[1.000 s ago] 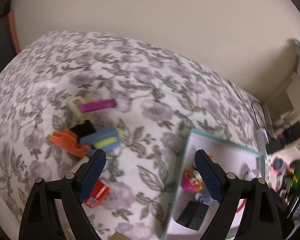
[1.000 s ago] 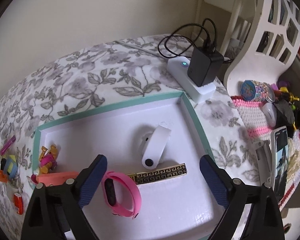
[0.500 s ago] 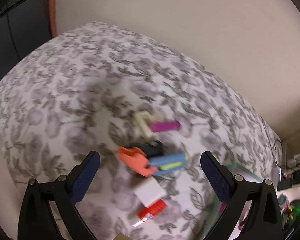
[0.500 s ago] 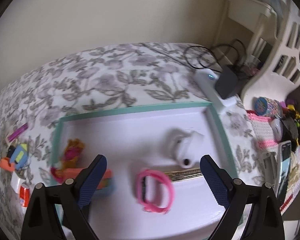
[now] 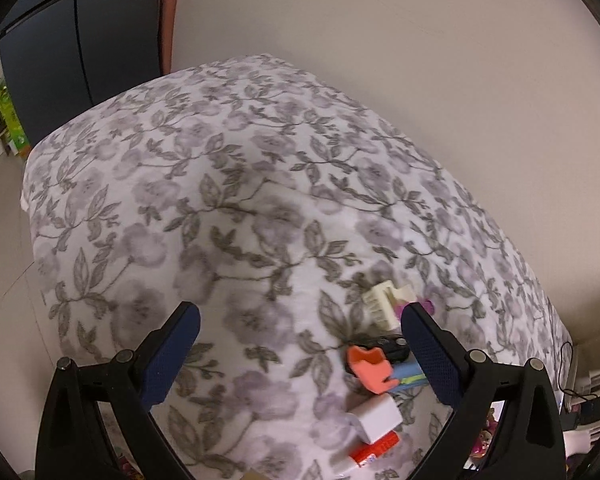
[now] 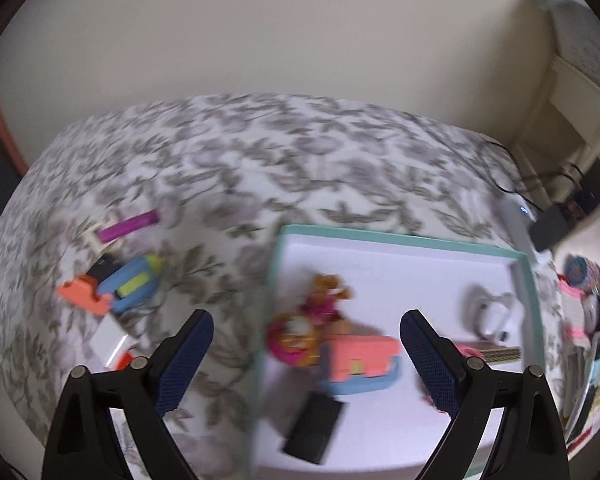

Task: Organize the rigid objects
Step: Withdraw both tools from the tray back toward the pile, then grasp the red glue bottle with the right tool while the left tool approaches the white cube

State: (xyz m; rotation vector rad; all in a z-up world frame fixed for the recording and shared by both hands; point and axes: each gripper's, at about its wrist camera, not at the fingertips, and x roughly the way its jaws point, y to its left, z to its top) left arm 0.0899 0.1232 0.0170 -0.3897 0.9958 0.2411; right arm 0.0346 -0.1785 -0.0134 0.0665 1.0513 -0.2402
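On the floral cloth [image 5: 228, 208], six loose pieces are being counted: one cream block [image 5: 382, 304], one purple bar [image 6: 128, 226], one black piece [image 5: 392, 347], one orange piece [image 5: 370, 368], one blue-and-yellow piece [image 6: 134, 282] and one white box [image 5: 376, 416], with one red item [image 5: 374, 448] beside it. In the one teal-rimmed tray [image 6: 400, 238], one doll figure [image 6: 308, 328], one pink-and-blue toy [image 6: 360, 364], one black box [image 6: 312, 426] and one white band [image 6: 490, 312] are being counted.

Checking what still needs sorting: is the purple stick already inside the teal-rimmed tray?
No, the purple stick lies on the flowered cloth, left of and outside the teal-rimmed tray.
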